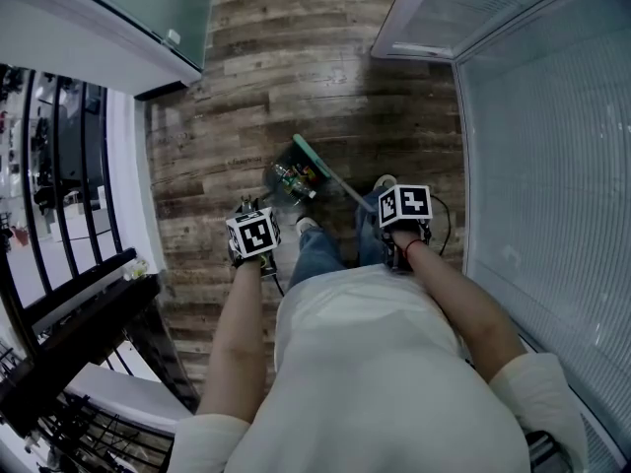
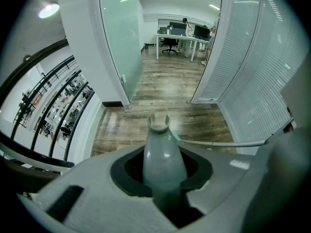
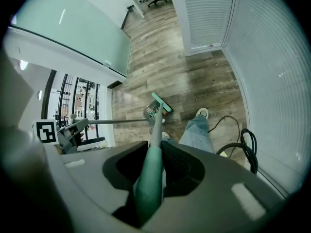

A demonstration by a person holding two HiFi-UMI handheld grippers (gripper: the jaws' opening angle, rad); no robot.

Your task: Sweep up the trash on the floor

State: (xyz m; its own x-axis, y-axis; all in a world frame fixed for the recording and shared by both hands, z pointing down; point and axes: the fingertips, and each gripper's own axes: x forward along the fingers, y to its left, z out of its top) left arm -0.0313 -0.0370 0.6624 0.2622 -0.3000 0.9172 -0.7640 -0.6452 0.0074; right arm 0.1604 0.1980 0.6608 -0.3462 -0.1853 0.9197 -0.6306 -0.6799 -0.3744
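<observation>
A dustpan point(image 1: 288, 180) with colourful trash in it rests on the wood floor in front of the person's feet. The green broom head point(image 1: 314, 154) lies at its far edge. My left gripper point(image 1: 251, 212) is shut on the dustpan's grey handle point(image 2: 163, 152), whose notched tip sticks out past the jaws. My right gripper point(image 1: 394, 193) is shut on the broom's green handle point(image 3: 150, 174), which runs down to the broom head point(image 3: 162, 104) beside the dustpan point(image 3: 153, 113). The thin broom pole point(image 2: 223, 143) crosses the left gripper view.
A wall of white blinds point(image 1: 552, 166) runs along the right. A frosted glass partition point(image 1: 128, 8) stands at the upper left, and black railings point(image 1: 69, 166) line the left. A black cable point(image 3: 245, 142) coils by the person's right leg point(image 3: 197, 130). Desks and chairs point(image 2: 177, 35) stand far down the corridor.
</observation>
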